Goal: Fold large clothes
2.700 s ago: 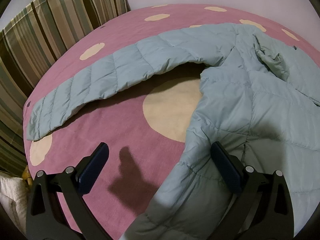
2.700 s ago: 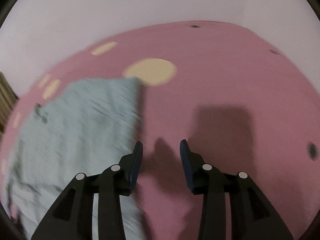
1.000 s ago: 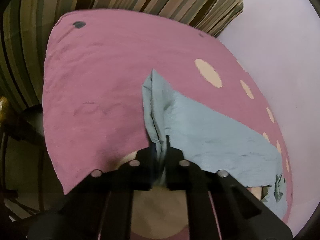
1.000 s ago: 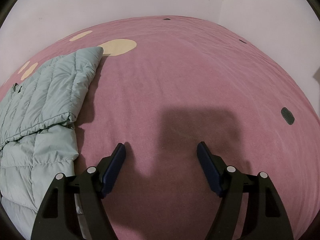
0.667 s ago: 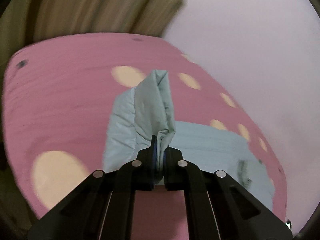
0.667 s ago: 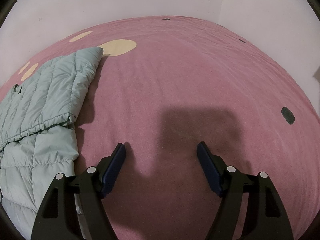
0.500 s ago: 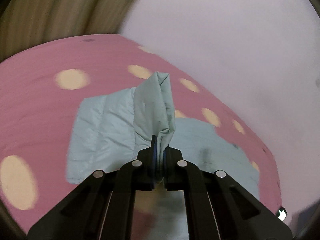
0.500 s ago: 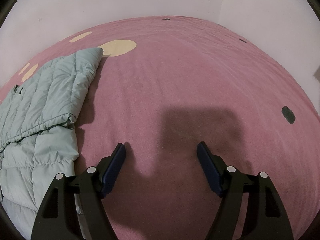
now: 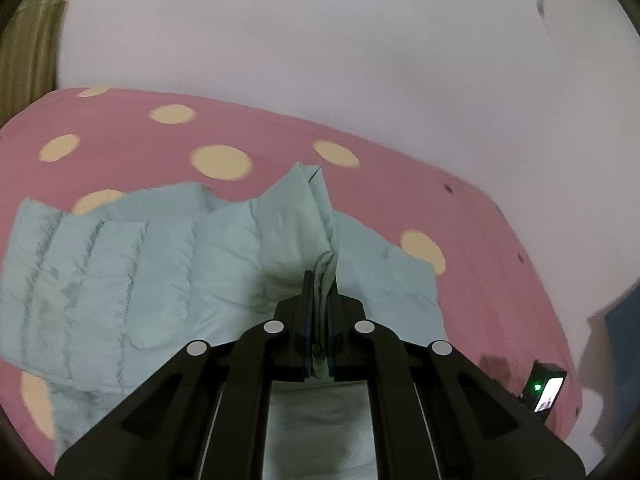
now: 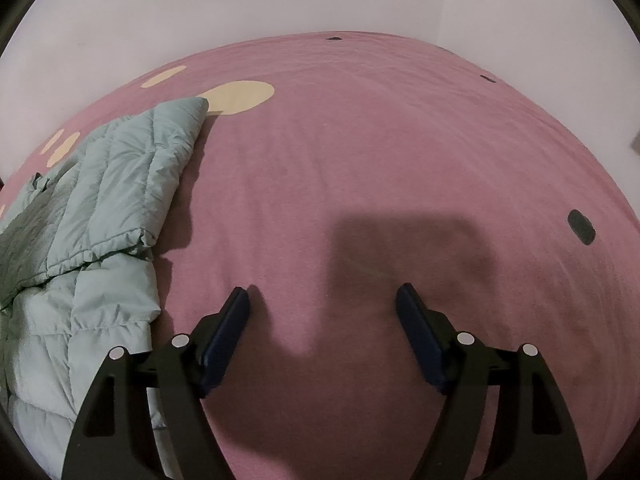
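A pale blue-green quilted puffer jacket lies on a pink bed cover with cream dots. My left gripper is shut on the jacket's sleeve and holds it lifted over the jacket body. In the right wrist view the jacket lies at the left, with one sleeve folded across it. My right gripper is open and empty, low over bare pink cover to the right of the jacket.
A white wall runs behind the bed. A striped curtain hangs at far left. A small device with a green light sits at the bed's right edge. Dark spots mark the cover.
My left gripper has closed on the sleeve, lifted it and swung it over the jacket body. My right gripper has opened wider and then stayed still.
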Motion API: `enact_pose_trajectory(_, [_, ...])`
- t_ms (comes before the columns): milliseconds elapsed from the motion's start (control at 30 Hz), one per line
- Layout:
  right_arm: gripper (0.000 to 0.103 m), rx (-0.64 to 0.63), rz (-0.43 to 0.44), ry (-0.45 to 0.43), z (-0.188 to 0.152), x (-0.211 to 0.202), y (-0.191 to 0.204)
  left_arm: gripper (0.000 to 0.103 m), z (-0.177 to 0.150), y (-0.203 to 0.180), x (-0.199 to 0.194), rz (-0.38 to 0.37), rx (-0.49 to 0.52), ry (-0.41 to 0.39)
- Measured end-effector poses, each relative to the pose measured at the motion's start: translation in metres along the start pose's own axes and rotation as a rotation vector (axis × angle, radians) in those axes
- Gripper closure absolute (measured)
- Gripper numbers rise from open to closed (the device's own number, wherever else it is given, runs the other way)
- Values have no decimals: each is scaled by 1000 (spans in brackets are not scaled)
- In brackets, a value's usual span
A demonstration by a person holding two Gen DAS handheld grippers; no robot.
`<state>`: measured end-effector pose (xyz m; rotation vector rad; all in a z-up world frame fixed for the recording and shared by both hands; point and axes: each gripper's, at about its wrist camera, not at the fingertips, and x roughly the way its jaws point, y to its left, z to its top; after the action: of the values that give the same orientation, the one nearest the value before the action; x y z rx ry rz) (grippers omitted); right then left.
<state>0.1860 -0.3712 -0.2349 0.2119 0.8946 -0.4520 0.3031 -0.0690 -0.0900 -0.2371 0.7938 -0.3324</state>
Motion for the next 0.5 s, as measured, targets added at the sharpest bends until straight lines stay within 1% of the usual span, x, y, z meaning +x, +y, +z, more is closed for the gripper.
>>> enact_pose_trajectory(33, [27, 1, 1, 0, 0, 0, 0, 98, -3, -12, 17, -5, 13, 24])
enact_pose_trajectory(233, [26, 5, 9, 0, -1, -1, 1, 98, -24, -48, 75, -5, 59, 120])
enact_pose_trajectory(367, [25, 5, 13, 0, -2, -1, 1, 98, -40, -71, 108, 13, 83, 170])
enact_pose_trajectory(400, [25, 6, 13, 0, -2, -1, 2, 98, -42, -72, 110, 16, 85, 178])
enact_pose_trajectory(500, [25, 7, 15, 0, -1, -1, 1, 98, -50, -84, 132, 22, 91, 214])
